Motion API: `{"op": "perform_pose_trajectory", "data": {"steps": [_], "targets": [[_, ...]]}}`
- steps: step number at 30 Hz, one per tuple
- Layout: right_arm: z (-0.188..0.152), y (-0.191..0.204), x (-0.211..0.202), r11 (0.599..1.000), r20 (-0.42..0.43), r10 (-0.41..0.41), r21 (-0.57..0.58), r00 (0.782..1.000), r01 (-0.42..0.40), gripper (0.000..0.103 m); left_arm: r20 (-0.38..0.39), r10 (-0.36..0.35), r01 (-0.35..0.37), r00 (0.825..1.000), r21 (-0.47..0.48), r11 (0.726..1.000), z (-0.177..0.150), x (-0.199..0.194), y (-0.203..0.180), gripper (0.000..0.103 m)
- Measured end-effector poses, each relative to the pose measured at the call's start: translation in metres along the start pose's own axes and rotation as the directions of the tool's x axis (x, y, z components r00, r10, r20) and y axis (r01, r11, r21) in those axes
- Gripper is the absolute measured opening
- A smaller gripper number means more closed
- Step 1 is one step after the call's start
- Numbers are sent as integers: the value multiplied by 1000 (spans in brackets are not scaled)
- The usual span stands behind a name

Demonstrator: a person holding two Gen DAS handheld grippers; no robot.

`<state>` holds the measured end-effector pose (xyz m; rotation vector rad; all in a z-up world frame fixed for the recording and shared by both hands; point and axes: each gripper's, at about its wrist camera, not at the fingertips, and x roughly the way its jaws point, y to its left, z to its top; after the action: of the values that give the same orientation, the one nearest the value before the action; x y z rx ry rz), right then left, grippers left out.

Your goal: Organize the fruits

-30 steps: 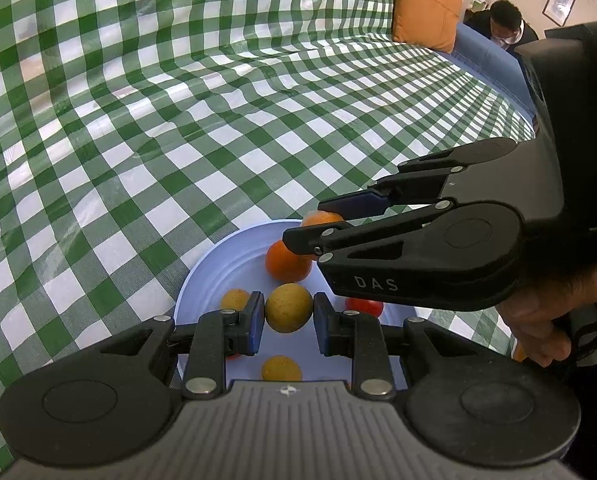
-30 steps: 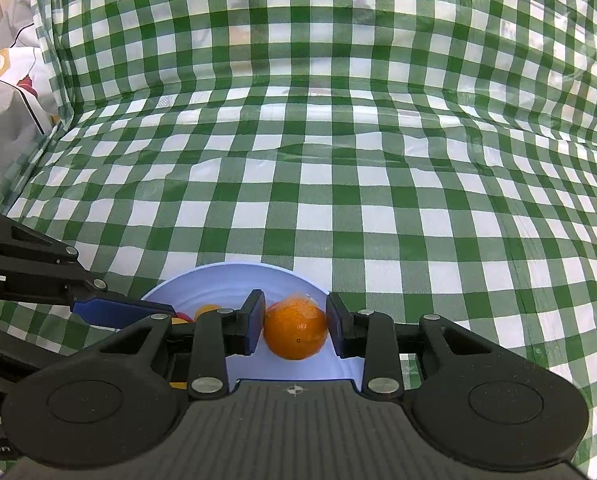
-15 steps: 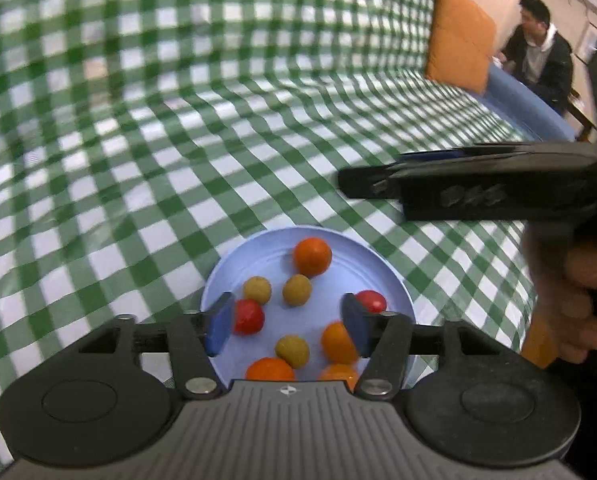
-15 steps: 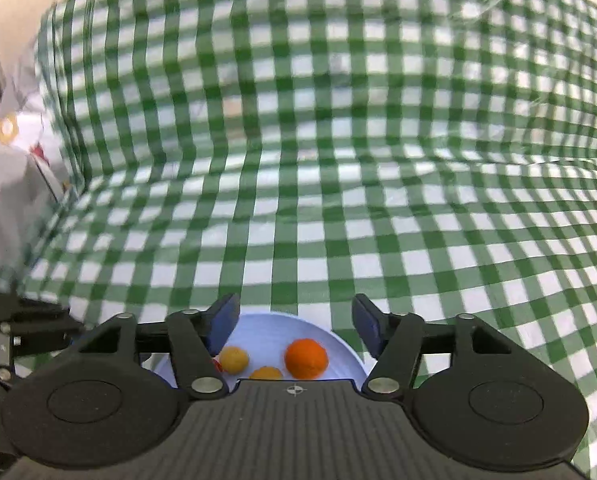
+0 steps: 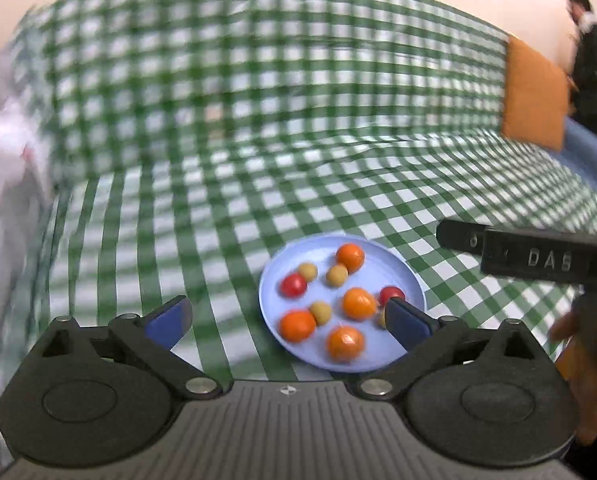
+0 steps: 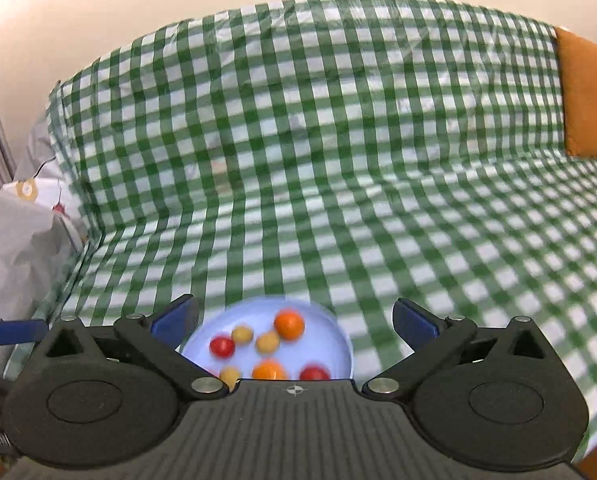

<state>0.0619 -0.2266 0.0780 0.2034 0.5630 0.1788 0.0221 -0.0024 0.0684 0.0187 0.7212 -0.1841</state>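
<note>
A light blue plate (image 5: 406,280) lies on the green checked cloth and holds several small fruits: oranges such as one at the far side (image 5: 350,256), red ones (image 5: 293,285) and yellow-brown ones (image 5: 337,275). My left gripper (image 5: 286,318) is open and empty, raised above and left of the plate. My right gripper (image 6: 294,320) is open and empty, raised over the plate (image 6: 338,340), whose fruits (image 6: 289,324) show between its fingers. The right gripper also shows side-on in the left wrist view (image 5: 530,258).
The green checked cloth (image 6: 338,160) covers a sofa seat and back. An orange cushion (image 5: 534,100) stands at the right. A person (image 5: 594,68) is at the far right. A white bag (image 6: 22,248) lies at the left.
Both grippers opened, left their fruits on the plate and pulled back and up. The left view has swung so the plate sits to its right.
</note>
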Motion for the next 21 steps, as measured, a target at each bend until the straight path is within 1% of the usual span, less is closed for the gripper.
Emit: {"op": "perform_pose_trajectory", "data": {"steps": [1,2,4,5,7,9,12,14,19,21], "targets": [[-6,1,-3,1000,-4,-8,6,1000,8,102,-19,7,-8,1000,-46,999,-11,2,1,102],[-11,2,-6,1000,5,-1,-3,1000,1,102,-45,17,-20,999,-67,998,-18,5,2,102],[-22,-2,-7,1000,28,7,-19,1000,-6,102,-147,60,-69,987,-58,996,-24,19,1,102],[-27,-2,-5,999,18,-8,-33,1000,9,102,-164,62,-72,984,-52,996,-23,24,2,102],[-37,-4,3,998,11,-39,-43,999,40,102,-153,77,-84,985,-37,996,-21,27,5,102],[-42,-11,13,997,-25,-59,-42,998,58,102,-165,102,-106,981,-21,994,-20,31,8,102],[-47,-18,20,996,-43,-72,-54,996,70,102,-190,69,-81,979,-56,995,-20,36,13,102],[-49,-19,25,996,-55,-73,-49,996,71,102,-192,51,-67,980,-77,995,-20,38,15,102],[-51,-11,28,993,-60,-76,-94,995,71,102,-179,67,-81,982,-72,994,-17,46,8,102],[-51,-8,32,990,-58,-90,-110,994,83,102,-181,77,-90,981,-70,993,-17,53,2,102]]}}
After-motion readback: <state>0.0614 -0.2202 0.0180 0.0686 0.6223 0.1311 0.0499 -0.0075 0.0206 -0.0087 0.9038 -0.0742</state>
